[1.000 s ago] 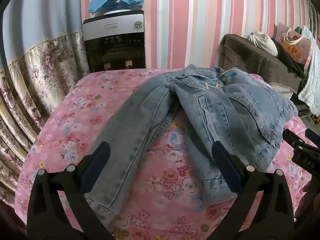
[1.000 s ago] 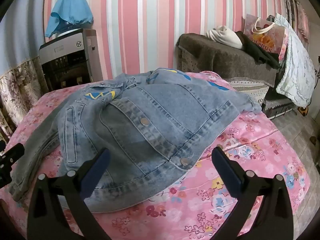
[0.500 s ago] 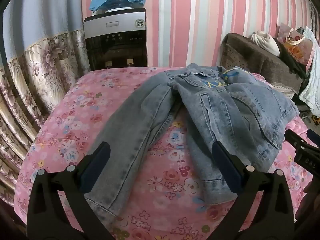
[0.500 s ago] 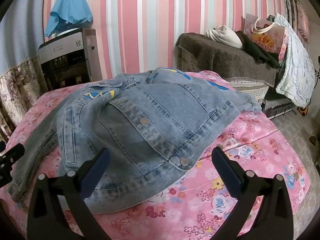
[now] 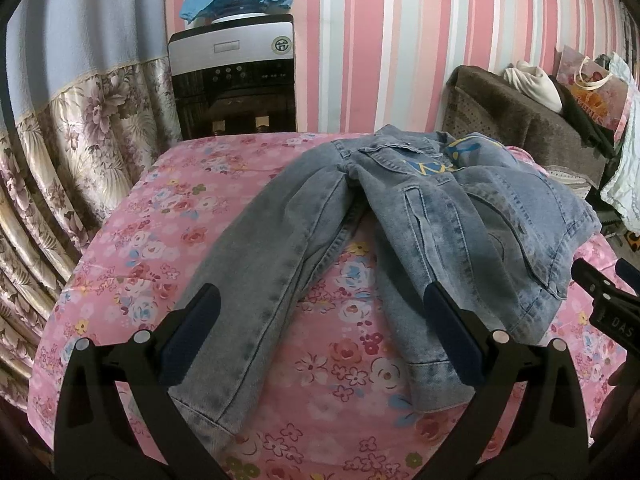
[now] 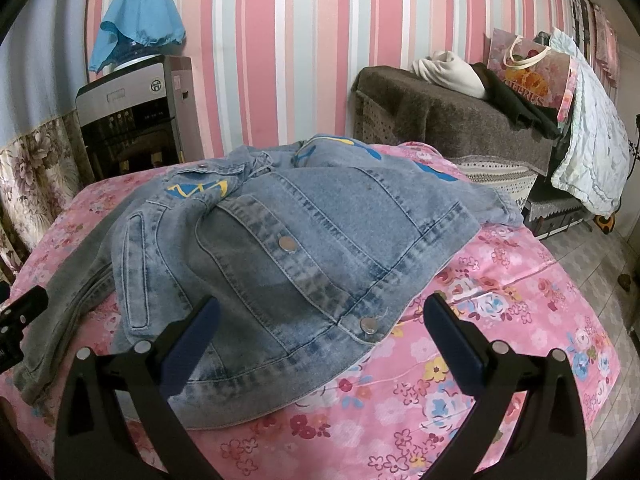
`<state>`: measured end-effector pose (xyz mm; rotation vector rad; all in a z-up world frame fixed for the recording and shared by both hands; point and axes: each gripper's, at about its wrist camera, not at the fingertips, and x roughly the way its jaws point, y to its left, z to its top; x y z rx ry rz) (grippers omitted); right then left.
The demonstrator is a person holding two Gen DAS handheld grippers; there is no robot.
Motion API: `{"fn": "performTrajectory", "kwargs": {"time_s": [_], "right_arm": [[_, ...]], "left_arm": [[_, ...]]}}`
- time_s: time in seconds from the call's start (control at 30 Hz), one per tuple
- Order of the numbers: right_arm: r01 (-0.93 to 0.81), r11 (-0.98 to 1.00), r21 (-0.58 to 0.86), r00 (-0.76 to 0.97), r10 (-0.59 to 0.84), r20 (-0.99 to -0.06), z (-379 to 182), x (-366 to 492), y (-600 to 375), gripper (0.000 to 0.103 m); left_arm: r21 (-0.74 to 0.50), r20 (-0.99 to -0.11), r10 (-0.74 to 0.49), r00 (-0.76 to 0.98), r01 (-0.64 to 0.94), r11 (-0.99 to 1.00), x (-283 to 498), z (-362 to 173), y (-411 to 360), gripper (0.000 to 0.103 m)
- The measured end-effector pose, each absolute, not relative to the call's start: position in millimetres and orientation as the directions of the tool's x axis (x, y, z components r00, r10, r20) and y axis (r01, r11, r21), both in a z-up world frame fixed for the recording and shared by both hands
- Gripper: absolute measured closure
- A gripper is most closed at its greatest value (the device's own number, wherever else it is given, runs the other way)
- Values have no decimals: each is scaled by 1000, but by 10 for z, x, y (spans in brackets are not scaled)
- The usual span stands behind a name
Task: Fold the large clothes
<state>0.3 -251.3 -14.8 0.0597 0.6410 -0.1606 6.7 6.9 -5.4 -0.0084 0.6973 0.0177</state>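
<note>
Counted: 1 denim jacket (image 6: 280, 264), 1 water dispenser (image 5: 234, 80), 1 gift bag (image 6: 528, 76), perhaps 2 visible snap buttons.

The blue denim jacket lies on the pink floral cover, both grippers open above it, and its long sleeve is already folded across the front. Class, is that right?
Not quite. In the left wrist view the sleeve of the blue denim jacket lies stretched out on the pink floral cover, not folded. Both the left gripper and the right gripper are open.
</note>
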Motion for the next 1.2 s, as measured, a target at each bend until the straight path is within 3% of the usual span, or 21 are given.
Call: {"fn": "performTrajectory", "kwargs": {"time_s": [1.2], "right_arm": [[172,985,-5,796,-142,-589,-81,24,-2546,2]], "left_arm": [[2,-642,18,767,-22,1000,82,-44,113,3]]}}
